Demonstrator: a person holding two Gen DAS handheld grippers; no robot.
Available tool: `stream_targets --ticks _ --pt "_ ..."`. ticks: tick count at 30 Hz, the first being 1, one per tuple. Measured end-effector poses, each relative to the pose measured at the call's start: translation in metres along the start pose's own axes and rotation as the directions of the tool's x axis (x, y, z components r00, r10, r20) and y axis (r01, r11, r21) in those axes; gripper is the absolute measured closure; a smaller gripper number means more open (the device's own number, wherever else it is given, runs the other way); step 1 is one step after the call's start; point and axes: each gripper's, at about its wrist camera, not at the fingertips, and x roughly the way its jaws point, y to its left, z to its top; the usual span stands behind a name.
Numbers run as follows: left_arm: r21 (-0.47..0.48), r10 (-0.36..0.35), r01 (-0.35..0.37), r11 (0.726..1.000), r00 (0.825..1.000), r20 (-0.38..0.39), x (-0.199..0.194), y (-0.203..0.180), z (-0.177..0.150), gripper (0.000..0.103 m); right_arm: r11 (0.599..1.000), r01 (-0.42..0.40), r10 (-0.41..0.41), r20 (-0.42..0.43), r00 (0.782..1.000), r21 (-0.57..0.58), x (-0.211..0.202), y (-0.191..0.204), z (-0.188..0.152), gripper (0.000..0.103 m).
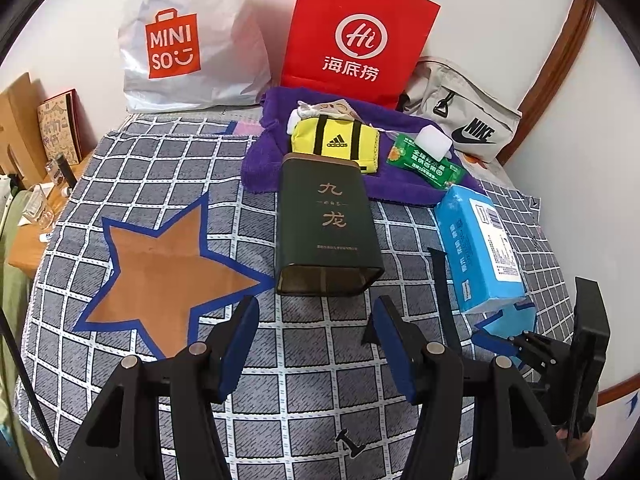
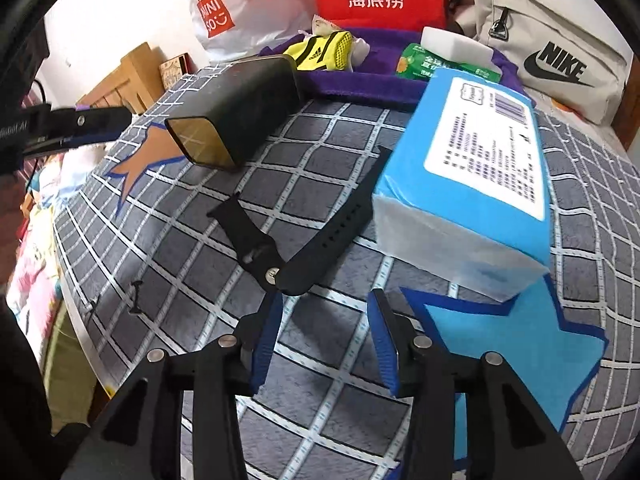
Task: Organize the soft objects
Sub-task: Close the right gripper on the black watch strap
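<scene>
A blue tissue pack lies on the checked cloth, one end over a blue star patch. A black watch strap lies flat beside it. Its near end sits just ahead of my right gripper, which is open with nothing between its pads. My left gripper hangs open and empty above the cloth, in front of a dark green tin lying on its side. On a purple towel at the back lie a yellow pouch, a green packet and a white sponge.
A white Miniso bag, a red paper bag and a beige Nike bag stand along the back wall. An orange star patch marks the cloth on the left. A wooden side table with clutter sits past the left edge.
</scene>
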Motion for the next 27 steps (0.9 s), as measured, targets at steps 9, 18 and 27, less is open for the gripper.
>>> stream_targets --ticks 9,18,27 --pt "-0.028 -0.008 0.008 1.0 1.0 -0.01 0.006 0.012 -0.001 0.046 0.999 -0.005 0.004 0.035 0.999 0.052 -0.012 0.004 0.01 0.052" --pt "-0.032 -0.041 0.04 0.999 0.999 -0.011 0.01 0.02 -0.006 0.046 0.981 0.117 -0.125 0.047 0.991 0.153 0.018 0.014 0.026 0.052" --pt "-0.035 -0.059 0.058 0.998 0.998 -0.03 0.019 0.026 -0.011 0.046 0.946 0.271 -0.287 0.073 0.955 0.179 0.036 0.026 0.026 0.083"
